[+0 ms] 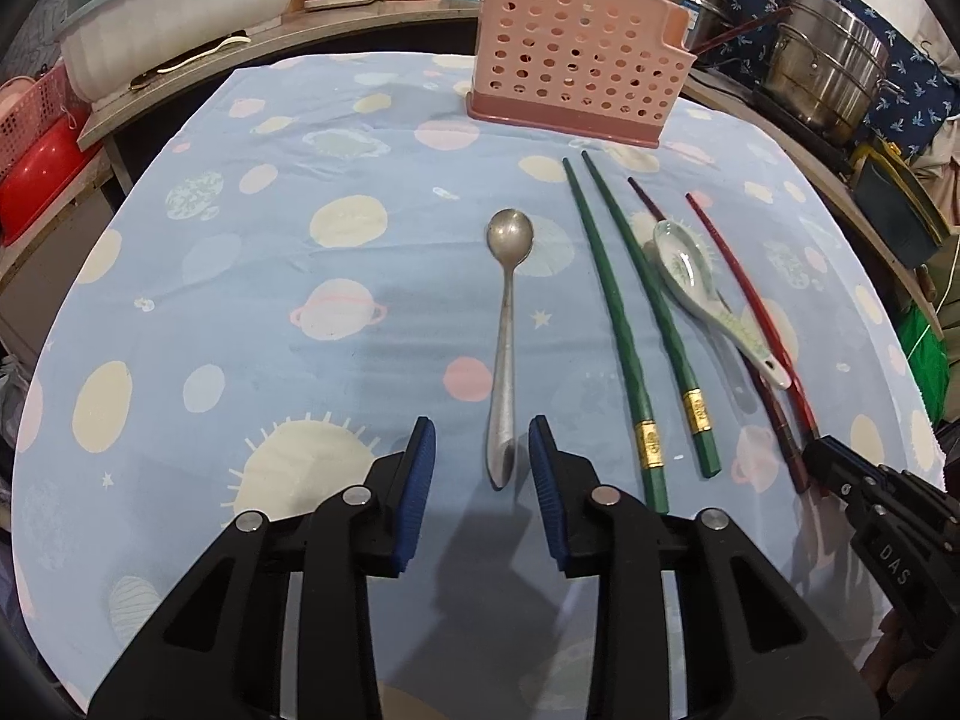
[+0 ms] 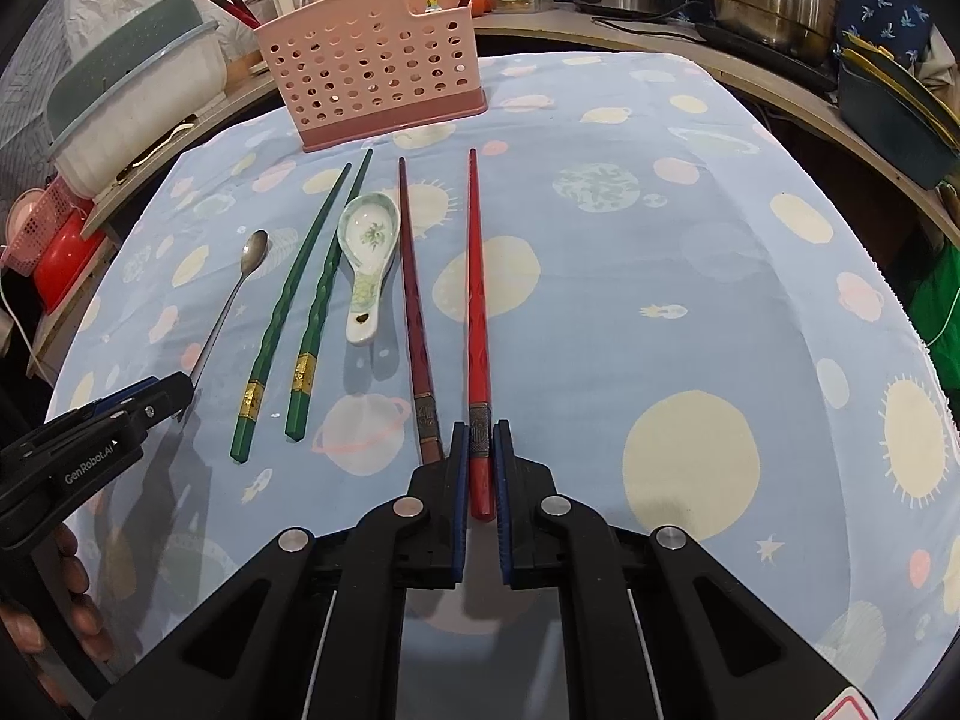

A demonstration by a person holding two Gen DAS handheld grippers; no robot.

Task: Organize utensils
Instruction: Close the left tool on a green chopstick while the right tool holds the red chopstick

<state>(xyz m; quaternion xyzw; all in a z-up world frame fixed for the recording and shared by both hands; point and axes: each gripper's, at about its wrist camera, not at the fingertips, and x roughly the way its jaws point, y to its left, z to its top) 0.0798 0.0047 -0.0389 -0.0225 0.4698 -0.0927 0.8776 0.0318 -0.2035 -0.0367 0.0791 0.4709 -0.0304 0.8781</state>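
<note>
A metal spoon lies on the blue cloth; my left gripper is open with its jaws on either side of the handle end. Two green chopsticks, a ceramic spoon and two red chopsticks lie to its right. In the right wrist view my right gripper is closed around the bright red chopstick, which still lies on the cloth. The dark red chopstick lies just left of it. The pink perforated holder stands at the far edge and holds a few red chopsticks.
A white tub and red basket sit left on a shelf. Steel pots stand at the back right. The table's blue cloth extends to the right of the utensils.
</note>
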